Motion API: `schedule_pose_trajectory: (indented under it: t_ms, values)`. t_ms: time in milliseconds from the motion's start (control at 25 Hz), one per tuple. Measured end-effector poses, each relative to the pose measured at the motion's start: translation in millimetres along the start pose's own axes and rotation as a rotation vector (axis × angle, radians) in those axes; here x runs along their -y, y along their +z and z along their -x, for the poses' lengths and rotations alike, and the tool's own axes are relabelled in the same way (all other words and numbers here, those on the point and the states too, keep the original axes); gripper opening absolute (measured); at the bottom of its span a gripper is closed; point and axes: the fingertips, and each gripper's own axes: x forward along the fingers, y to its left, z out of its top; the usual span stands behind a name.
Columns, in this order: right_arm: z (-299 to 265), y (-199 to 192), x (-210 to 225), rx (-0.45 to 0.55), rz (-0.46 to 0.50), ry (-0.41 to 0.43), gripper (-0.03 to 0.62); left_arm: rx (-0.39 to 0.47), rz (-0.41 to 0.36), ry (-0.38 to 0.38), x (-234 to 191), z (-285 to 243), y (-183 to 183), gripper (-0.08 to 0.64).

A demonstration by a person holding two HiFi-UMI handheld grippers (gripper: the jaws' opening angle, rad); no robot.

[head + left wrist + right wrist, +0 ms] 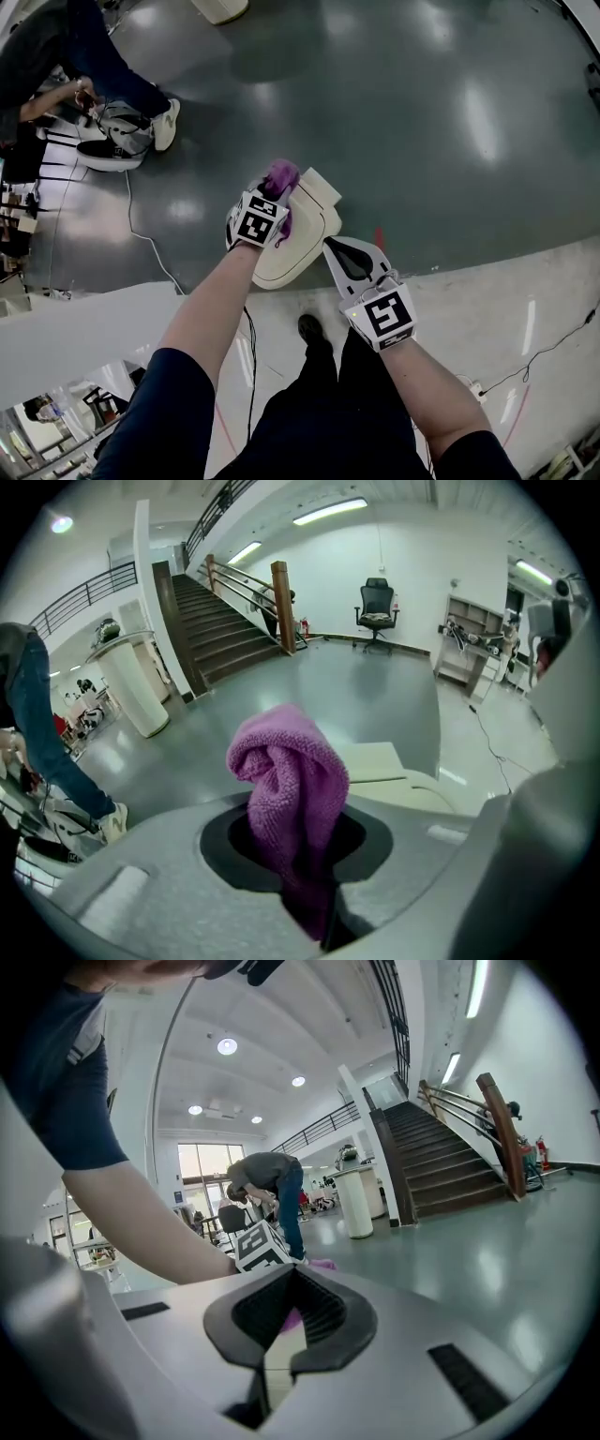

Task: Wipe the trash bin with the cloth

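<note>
Left claw [279,199] pinched on a purple cloth [289,789]; bare left forearm [211,309] stretched forward. Right claw [351,253] near it, jaws together, nothing held; right forearm [433,384] angled inward.

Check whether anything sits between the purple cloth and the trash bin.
Nothing visible does. The left gripper is shut on the purple cloth, right over the cream trash bin. The right gripper sits at the bin's near edge, off to the side.
</note>
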Motion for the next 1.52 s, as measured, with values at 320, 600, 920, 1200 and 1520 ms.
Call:
schedule_pose_trajectory:
  t_ms: [320,600,920,1200,1520]
  values:
    - [18,-10,2,-0.009,-0.038,-0.017,0.011,0.018,-0.086,-0.083,59,1,11,0.067]
    - [30,-1,6,0.015,-0.037,-0.037,0.011,0.073,-0.110,-0.199,142,9,11,0.067]
    - [32,-6,-12,0.008,-0.037,-0.016,0.011,0.087,-0.110,-0.209,133,24,-6,0.067]
    - [31,-11,-27,-0.006,-0.037,0.009,0.011,0.077,-0.033,-0.103,53,28,-23,0.067]
    - [30,-21,-37,-0.014,-0.058,0.019,0.011,0.055,0.041,-0.005,-14,29,-41,0.067]
